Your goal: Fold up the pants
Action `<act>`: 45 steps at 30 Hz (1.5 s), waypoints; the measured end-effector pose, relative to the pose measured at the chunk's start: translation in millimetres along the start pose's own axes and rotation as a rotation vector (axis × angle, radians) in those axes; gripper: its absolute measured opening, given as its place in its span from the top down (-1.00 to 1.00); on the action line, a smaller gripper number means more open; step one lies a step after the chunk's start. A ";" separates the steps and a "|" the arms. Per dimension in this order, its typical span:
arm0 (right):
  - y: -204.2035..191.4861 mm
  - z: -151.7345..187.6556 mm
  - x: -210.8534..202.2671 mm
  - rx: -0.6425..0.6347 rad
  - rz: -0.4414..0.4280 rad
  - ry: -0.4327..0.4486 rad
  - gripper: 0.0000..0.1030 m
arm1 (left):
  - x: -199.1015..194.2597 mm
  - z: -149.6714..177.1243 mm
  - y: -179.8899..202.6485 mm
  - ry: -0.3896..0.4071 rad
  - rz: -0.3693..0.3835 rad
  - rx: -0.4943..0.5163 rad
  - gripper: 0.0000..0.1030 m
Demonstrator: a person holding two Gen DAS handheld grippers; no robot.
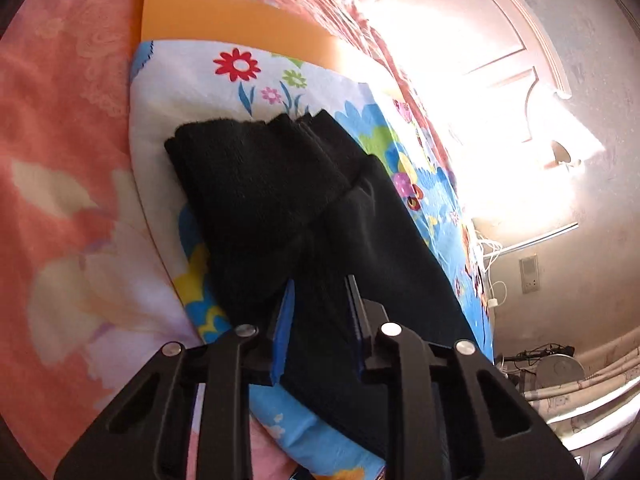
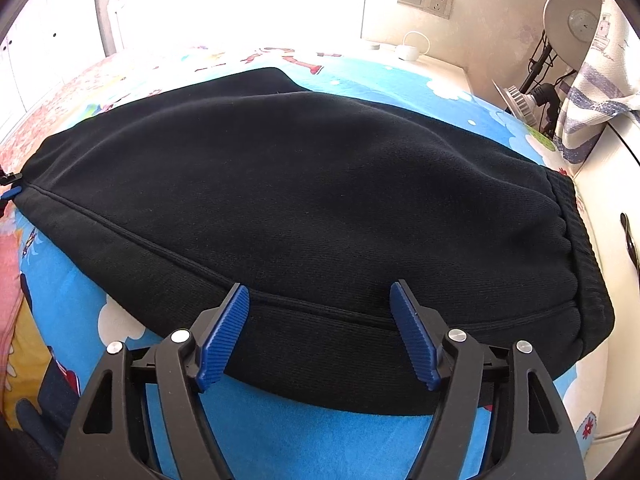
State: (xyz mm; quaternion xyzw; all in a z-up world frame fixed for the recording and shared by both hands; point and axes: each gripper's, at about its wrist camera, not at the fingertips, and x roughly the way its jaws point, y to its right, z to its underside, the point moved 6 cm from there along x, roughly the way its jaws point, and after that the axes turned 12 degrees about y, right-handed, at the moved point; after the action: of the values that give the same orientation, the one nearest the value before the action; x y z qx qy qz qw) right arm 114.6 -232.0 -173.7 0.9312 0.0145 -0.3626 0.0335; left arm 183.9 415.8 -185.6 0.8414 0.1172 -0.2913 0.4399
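Note:
Black pants lie on a flower-printed sheet, with one end doubled back so the fuzzy inner side shows. My left gripper hovers low over them, its jaws a narrow way apart; dark cloth fills the gap behind them, but the pads are not seen pressing on it. In the right wrist view the pants spread wide across the blue sheet, the ribbed waistband at the right. My right gripper stands open over the near seam edge, and its blue pads are clear of the cloth.
An orange board lies beyond the sheet on a pink blanket. A white cabinet with a striped cloth and a desk lamp stands by the bed's right side. Bright light floods a door.

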 end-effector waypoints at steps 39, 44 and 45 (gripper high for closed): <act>141.2 -17.6 43.9 0.140 0.290 0.035 -0.65 | 143.8 373.4 453.7 -0.450 0.726 0.936 -0.14; 141.1 -17.0 44.1 0.143 0.294 0.030 -0.65 | 113.8 448.7 447.0 -0.586 0.806 1.069 -0.32; 141.0 -16.9 44.1 0.144 0.295 0.030 -0.65 | 111.7 461.7 442.2 -0.598 0.798 1.088 -0.32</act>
State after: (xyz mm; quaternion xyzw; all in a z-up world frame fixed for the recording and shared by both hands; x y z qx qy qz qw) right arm 165.7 -371.3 -183.8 0.9285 -0.1479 -0.3400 0.0196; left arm 295.6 -223.0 -159.3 0.8039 -0.4838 -0.3430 0.0463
